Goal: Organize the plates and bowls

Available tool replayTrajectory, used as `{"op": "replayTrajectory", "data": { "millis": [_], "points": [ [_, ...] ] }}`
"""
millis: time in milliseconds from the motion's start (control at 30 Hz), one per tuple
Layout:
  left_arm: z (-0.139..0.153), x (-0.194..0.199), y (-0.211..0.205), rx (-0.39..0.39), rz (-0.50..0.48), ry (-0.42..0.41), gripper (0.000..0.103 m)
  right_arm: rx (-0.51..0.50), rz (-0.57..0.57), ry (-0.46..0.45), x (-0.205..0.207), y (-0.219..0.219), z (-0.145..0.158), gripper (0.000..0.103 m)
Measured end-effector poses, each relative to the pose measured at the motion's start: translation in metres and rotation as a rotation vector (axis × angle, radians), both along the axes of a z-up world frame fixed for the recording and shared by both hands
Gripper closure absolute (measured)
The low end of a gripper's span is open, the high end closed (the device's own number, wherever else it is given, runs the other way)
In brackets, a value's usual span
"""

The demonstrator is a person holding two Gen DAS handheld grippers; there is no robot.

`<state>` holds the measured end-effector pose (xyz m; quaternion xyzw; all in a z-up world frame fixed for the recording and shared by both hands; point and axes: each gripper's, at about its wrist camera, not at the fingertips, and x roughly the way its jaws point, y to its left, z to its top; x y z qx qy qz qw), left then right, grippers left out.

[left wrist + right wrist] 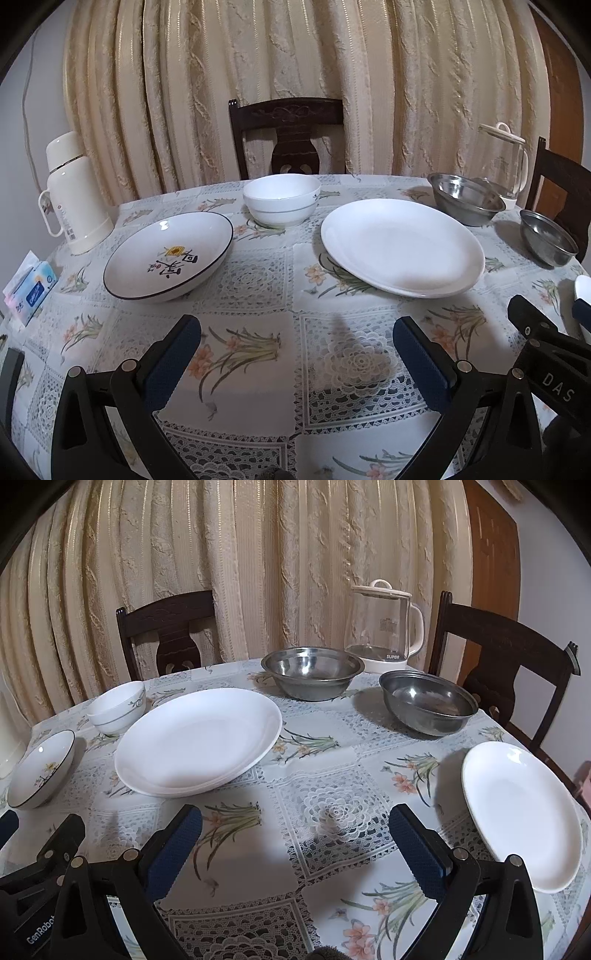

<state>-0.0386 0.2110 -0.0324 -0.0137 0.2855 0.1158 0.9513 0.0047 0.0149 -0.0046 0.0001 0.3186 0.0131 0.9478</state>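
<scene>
A large white plate (402,245) (199,740) lies mid-table. Behind it to the left stands a white bowl (281,199) (117,708). A black-rimmed deep plate with a painted motif (170,254) (40,768) sits at the left. Two steel bowls stand at the back right, the larger one (466,199) (313,672) farther back and the smaller one (548,238) (429,701) nearer. A second white plate (521,812) lies at the right edge. My left gripper (297,339) and my right gripper (295,823) both hover open above the bare cloth, holding nothing.
A cream thermos (72,192) and a tissue pack (31,291) stand at the table's left. A glass kettle (384,626) (506,162) sits at the back right. Dark wooden chairs (290,134) (506,664) ring the table (258,277), with a curtain behind.
</scene>
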Motion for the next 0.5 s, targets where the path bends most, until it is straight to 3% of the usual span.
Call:
{"op": "replayTrajectory", "data": {
  "millis": [500],
  "points": [
    [-0.0021,0.0009,-0.0011,-0.018,0.003,0.010,0.000,0.000,0.009,0.005,0.0014,0.0018,-0.0014,0.000]
  ]
}}
